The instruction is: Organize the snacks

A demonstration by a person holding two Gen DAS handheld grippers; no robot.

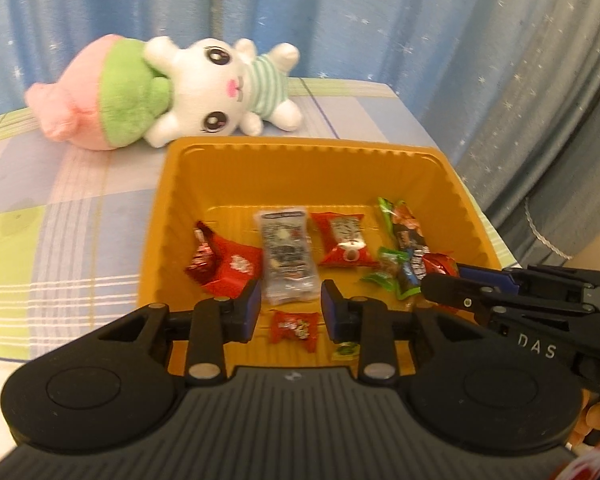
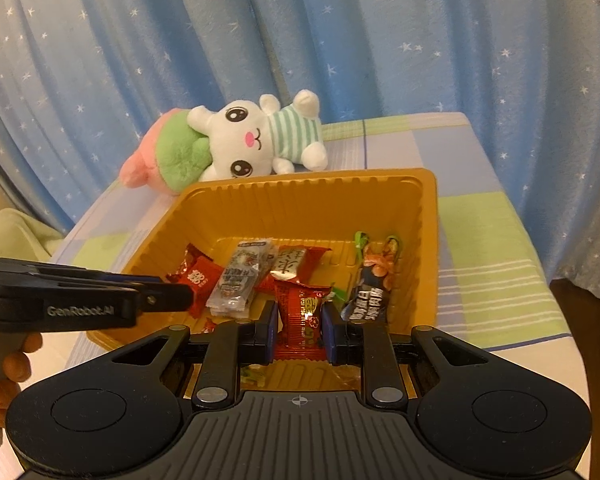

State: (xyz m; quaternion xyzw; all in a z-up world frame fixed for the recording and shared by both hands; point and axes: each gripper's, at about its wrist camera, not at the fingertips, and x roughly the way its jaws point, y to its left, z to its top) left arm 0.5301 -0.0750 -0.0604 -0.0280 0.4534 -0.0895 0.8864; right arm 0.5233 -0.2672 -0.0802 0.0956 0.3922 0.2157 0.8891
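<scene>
Inside the ribbed golden-yellow plastic tray (image 2: 428,216), held above its near floor, a red foil snack packet with gold print (image 2: 302,320) is pinched upright between the blue pads of the right gripper (image 2: 300,330), whose jaws are closed on its sides. The left gripper (image 1: 290,306) hangs over the tray's near left part with its jaws parted and nothing between them; a small red wrapped candy (image 1: 294,326) lies on the floor just below the gap. On the tray floor I count about ten pieces: one clear silver-grey sachet (image 1: 286,256) in the middle, a red packet with a white label (image 1: 346,240) beside it, two red wrappers (image 1: 220,264) against the left wall, one long dark packet with green ends (image 1: 406,228) by the right wall, and a loose cluster of small green and blue candies (image 1: 396,274) near the right gripper's tip; the exact number there is unclear. The far half of the floor is bare, leaving room behind the packets, while the high fluted walls hem in both sides. The tray sits at the near edge of a pastel checked tablecloth (image 2: 480,232). One white plush rabbit in a striped green shirt (image 2: 256,140) lies on its side just behind the far rim, and a blue star-print curtain (image 2: 340,32) hangs behind the table.
</scene>
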